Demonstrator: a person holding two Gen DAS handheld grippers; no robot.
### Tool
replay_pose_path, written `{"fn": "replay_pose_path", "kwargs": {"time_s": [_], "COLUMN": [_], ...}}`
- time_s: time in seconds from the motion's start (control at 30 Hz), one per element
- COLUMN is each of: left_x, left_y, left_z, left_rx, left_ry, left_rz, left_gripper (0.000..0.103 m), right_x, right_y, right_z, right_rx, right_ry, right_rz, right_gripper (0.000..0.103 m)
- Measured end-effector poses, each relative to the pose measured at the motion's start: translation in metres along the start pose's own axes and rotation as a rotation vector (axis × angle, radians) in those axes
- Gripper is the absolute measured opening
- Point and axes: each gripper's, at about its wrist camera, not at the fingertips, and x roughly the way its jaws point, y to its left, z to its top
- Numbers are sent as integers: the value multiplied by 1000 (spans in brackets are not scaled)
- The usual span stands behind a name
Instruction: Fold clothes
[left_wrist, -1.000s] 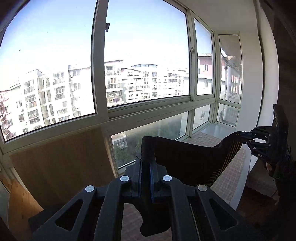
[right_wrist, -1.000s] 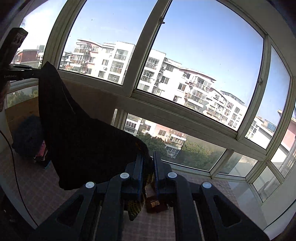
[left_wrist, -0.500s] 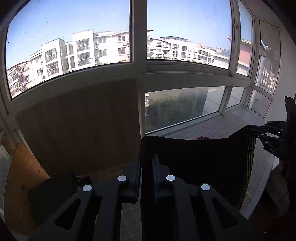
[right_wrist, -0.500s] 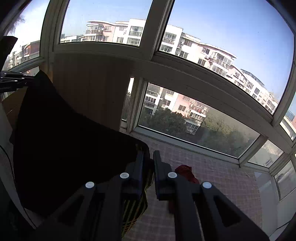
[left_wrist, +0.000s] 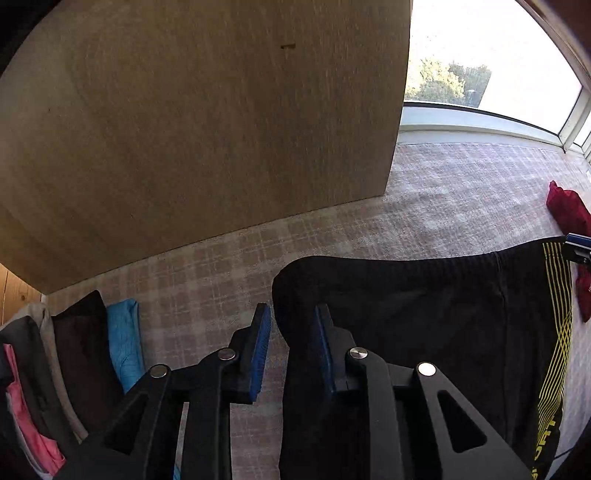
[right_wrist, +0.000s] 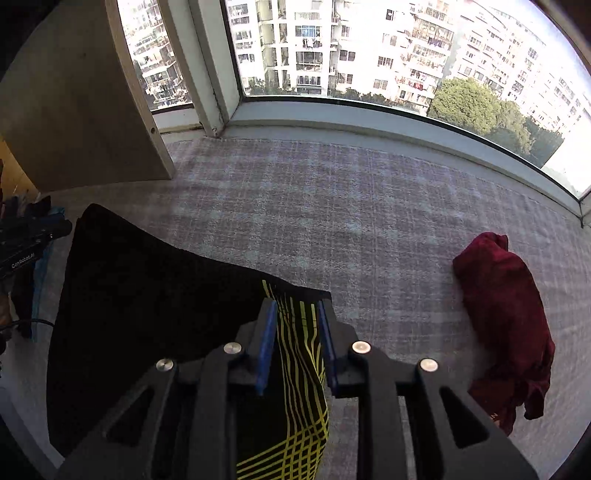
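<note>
A black garment with yellow stripes (left_wrist: 424, 306) lies spread on the checked carpet (left_wrist: 229, 266). It also shows in the right wrist view (right_wrist: 147, 295). My left gripper (left_wrist: 290, 328) is open, its blue pads either side of the garment's left corner. My right gripper (right_wrist: 295, 328) is open over the yellow-striped corner (right_wrist: 295, 354). The right gripper's tip shows at the far right of the left wrist view (left_wrist: 578, 249). The left gripper shows at the left edge of the right wrist view (right_wrist: 29, 240).
A crumpled dark red garment (right_wrist: 506, 314) lies on the carpet to the right. Folded clothes (left_wrist: 85, 354), brown, blue, grey and pink, are stacked at the left. A wooden panel (left_wrist: 184, 129) stands behind. Low windows (right_wrist: 369, 55) run along the far edge.
Both grippers have come down from window height to the carpet with the black garment. Both have opened and let the garment go; it now lies on the carpet.
</note>
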Motion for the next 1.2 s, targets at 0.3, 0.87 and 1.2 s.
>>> {"fn": "replay_pose_path", "kwargs": {"time_s": [0.3, 0.87, 1.2], "left_x": [-132, -150, -113], "left_y": [-64, -264, -269], "left_z": [-109, -315, -313], "left_rx": [295, 457, 417], "left_ry": [-100, 75, 154], "left_rz": [-241, -215, -263], "left_gripper": [48, 48, 2], "right_x": [-95, -79, -55], "right_y": [-18, 38, 55], "right_z": [-112, -305, -303], "right_rx": [-38, -91, -133], "right_ry": [14, 251, 241], "right_rz": [5, 392, 409], "right_gripper": [43, 46, 10]}}
